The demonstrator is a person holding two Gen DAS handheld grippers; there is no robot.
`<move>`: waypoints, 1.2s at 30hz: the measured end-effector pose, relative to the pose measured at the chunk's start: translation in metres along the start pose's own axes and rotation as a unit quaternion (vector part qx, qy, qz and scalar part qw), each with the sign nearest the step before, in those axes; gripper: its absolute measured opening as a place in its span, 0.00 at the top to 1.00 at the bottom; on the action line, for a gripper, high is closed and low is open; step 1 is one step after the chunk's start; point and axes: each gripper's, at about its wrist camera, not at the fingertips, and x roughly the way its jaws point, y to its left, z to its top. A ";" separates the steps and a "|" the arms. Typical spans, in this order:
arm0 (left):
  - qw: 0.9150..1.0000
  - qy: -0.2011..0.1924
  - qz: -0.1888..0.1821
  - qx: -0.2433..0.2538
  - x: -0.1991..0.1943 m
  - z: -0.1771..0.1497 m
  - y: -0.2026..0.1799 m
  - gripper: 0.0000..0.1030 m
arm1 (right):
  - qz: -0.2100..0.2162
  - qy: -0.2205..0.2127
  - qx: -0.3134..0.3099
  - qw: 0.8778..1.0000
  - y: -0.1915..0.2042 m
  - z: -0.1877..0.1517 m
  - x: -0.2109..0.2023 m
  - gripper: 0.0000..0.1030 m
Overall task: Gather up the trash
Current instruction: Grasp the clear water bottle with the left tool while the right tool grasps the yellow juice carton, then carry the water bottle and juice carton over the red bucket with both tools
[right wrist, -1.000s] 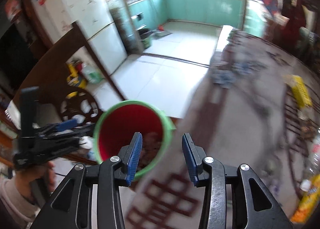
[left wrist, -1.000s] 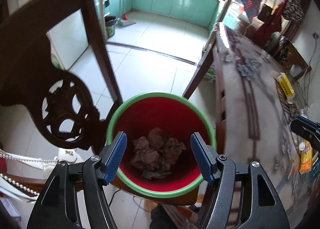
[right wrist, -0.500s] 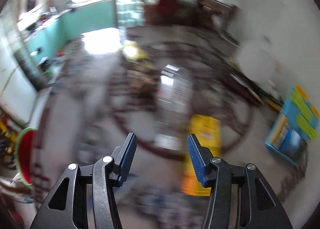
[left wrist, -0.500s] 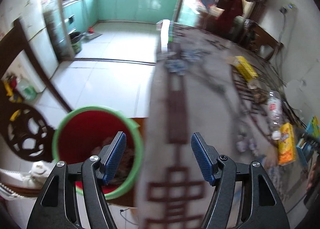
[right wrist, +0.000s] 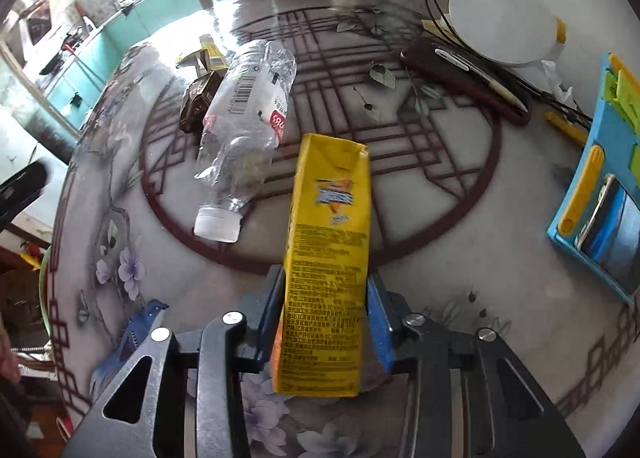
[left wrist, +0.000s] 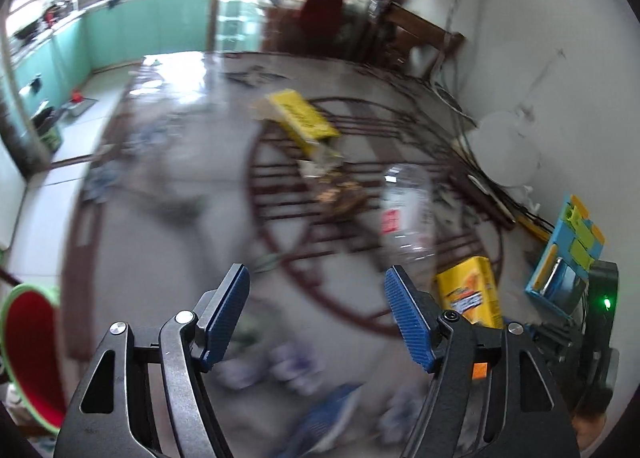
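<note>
The right gripper (right wrist: 324, 318) has just been closing and now clamps the yellow carton (right wrist: 326, 258) between its blue pads, the box jutting forward and past the fingertips over the table (right wrist: 460, 218). Ahead and left of it lies a crushed clear bottle (right wrist: 244, 130), cap toward the tongs, a dark wrapper (right wrist: 198, 100) just beyond. To its right, bare patterned tabletop runs to a blue tray (right wrist: 600, 194) at the edge.

The left gripper (left wrist: 316, 318) stands open with nothing between its pads, above the blurred tabletop. The red bin (left wrist: 30, 354) sits far left, cut off by the frame. Items under these tongs are smeared beyond telling.
</note>
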 end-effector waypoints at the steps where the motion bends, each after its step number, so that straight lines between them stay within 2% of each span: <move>1: 1.000 0.006 -0.004 0.005 0.010 0.002 -0.009 0.32 | 0.003 -0.004 -0.001 1.000 -0.003 0.001 -0.002 0.67; 8: 0.998 0.053 -0.008 0.038 0.069 0.009 -0.062 0.32 | -0.001 -0.033 -0.001 0.999 -0.024 0.016 -0.013 0.67; 16: 0.995 0.091 0.007 0.041 0.107 0.011 -0.075 0.33 | 0.002 -0.039 0.010 0.999 -0.040 0.028 -0.011 0.67; 23: 0.994 0.102 0.007 0.028 0.121 0.016 -0.077 0.33 | 0.010 -0.040 0.008 0.999 -0.038 0.033 -0.009 0.67; 25: 0.994 0.104 -0.003 0.028 0.126 0.016 -0.079 0.45 | 0.012 -0.040 0.006 0.999 -0.037 0.034 -0.008 0.67; 29: 0.994 0.106 -0.010 0.028 0.127 0.017 -0.079 0.46 | 0.014 -0.040 0.003 0.999 -0.034 0.034 -0.007 0.67; 36: 0.996 0.077 -0.018 0.035 0.095 0.016 -0.074 0.47 | 0.017 -0.049 0.000 0.999 -0.031 0.040 -0.013 0.67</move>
